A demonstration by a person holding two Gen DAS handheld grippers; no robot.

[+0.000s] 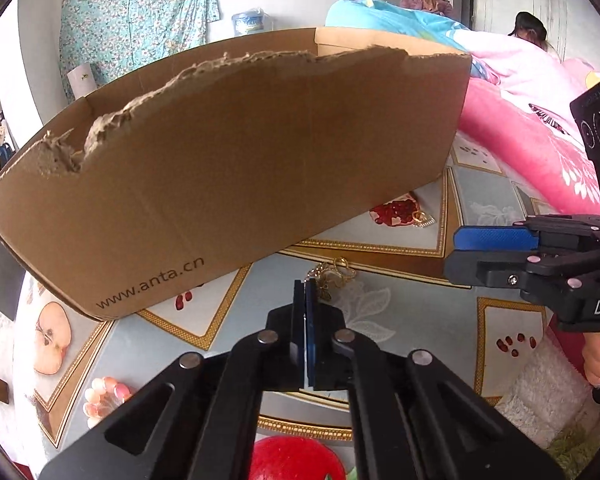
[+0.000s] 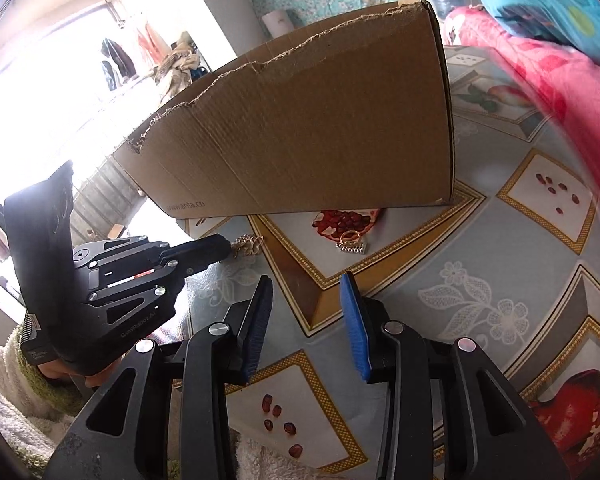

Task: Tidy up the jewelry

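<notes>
Pinching gold chain (image 1: 332, 274), left claw (image 1: 305, 286) fully closed; right claw (image 2: 306, 292) half-open, empty, above tablecloth (image 2: 480, 264).

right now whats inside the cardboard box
Only the bare far inner wall of the cardboard box shows above its torn near edge. The near side covers the floor, so any contents are hidden.
</notes>
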